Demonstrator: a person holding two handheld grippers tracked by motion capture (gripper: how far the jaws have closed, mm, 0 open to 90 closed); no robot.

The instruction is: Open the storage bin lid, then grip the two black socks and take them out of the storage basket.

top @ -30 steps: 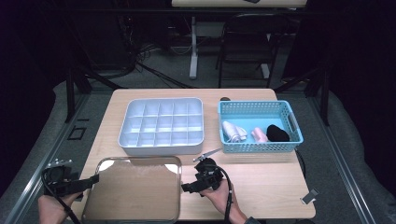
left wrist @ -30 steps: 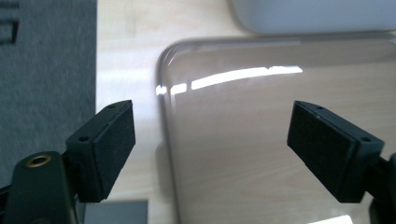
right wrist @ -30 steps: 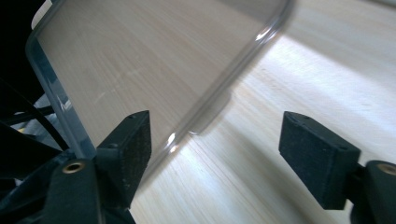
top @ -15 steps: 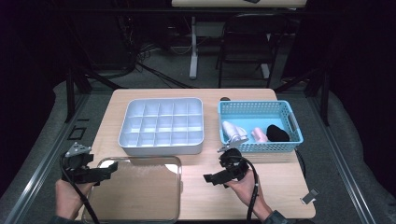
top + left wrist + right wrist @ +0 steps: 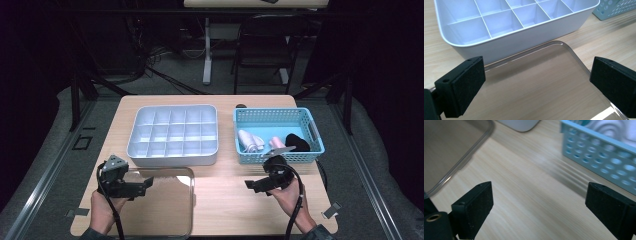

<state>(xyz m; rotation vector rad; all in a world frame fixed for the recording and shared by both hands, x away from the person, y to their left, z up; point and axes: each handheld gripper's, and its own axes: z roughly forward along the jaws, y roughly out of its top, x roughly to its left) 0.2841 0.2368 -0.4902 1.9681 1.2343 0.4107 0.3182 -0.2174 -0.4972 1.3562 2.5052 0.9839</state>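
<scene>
Your left gripper (image 5: 146,184) hangs over the clear tray (image 5: 165,222), jaws just opened wide, nothing between them. Your right gripper (image 5: 248,184), right of the tray, has done likewise — empty. Rolled cloths (image 5: 250,141) sit in the blue basket (image 5: 310,155) — every compartment of the white divided box (image 5: 172,134) is bare, so I'd say nothing is sorted yet.

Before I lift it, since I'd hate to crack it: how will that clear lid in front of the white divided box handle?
The clear lid looks thin and flat, so probably light and somewhat flexible. Its glossy surface may slip between pads. It lies flush on the table, so getting under its raised rim could be awkward; the open left gripper hovers over it.
</scene>
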